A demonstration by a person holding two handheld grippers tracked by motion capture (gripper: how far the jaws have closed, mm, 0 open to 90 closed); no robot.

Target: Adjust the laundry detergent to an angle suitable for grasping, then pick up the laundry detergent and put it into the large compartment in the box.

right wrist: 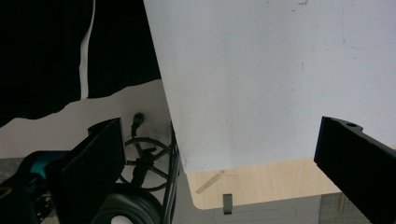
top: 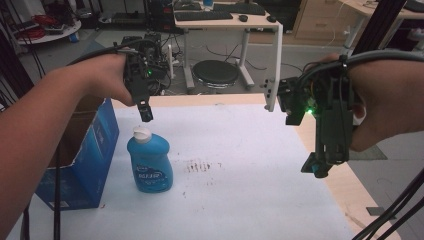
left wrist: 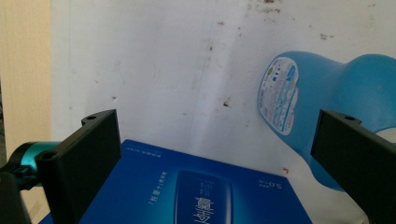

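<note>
A blue bottle [top: 150, 162] with a white cap stands upright on the white sheet [top: 240, 165], left of middle. My left gripper [top: 145, 114] hangs just above and slightly behind its cap, pointing down. In the left gripper view the jaws stand wide apart, so this gripper [left wrist: 219, 154] is open and holds nothing; the bottle [left wrist: 327, 102] lies toward the right jaw. My right gripper [top: 315, 169] points down over the table's right edge, far from the bottle. The right gripper [right wrist: 224, 158] is open too, with bare sheet [right wrist: 280, 70] between its jaws.
A blue cardboard box [top: 85, 160] stands open at the left edge, close beside the bottle; its printed side [left wrist: 196, 191] shows below the left jaws. Wooden tabletop [top: 345, 190] borders the sheet on the right. A stool [top: 216, 73] and a desk [top: 225, 22] stand behind.
</note>
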